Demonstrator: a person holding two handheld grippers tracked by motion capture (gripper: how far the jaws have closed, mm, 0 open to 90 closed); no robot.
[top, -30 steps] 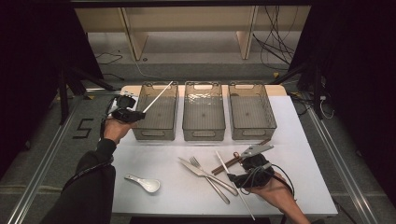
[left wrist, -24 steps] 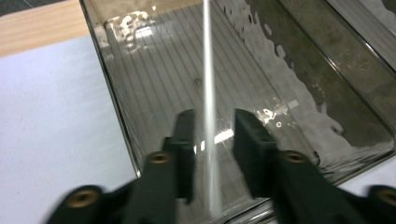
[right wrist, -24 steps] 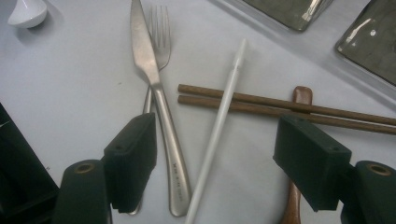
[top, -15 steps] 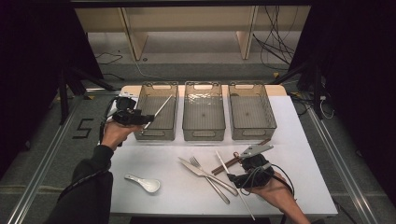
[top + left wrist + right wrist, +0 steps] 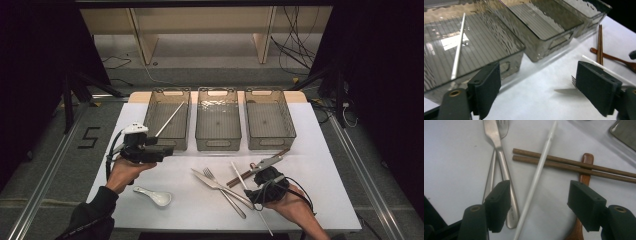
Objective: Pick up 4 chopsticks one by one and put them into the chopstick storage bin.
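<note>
Left tool [image 5: 167,151]: held in the person's left hand, level above the desk [image 5: 330,165], just in front of the near wall of the left bin [image 5: 150,116]. Its jaws have just been opening and now stand wide apart with nothing between them.
White chopstick in bin [image 5: 458,47]: lies loose on the ribbed floor of the left bin, beyond the left tool's tips and apart from them. In the left gripper view it runs away from the tool's left jaw, behind the bin's clear near wall.
Right tool [image 5: 539,207]: held in the person's right hand, low over the cutlery at the near right of the desk. Its jaws have just been closing a little but are wide apart and grip nothing.
White chopstick on desk [image 5: 535,178]: lies between the right tool's two jaws, clear of both pads. It runs away from the tool and crosses over the brown chopsticks [image 5: 574,166] ahead of the tips.
Knife [image 5: 501,162]: just beside the right tool's left jaw; its handle end passes under that jaw's edge. Contact probably none, though the angle leaves it unclear.
Fork [image 5: 492,167]: crossed under the knife, on the same side.
Wooden spoon [image 5: 585,163]: its handle runs under the brown chopsticks toward the right tool's right jaw.
White spoon [image 5: 155,196]: on the desk, nearer the person than the left tool, apart from it.
</note>
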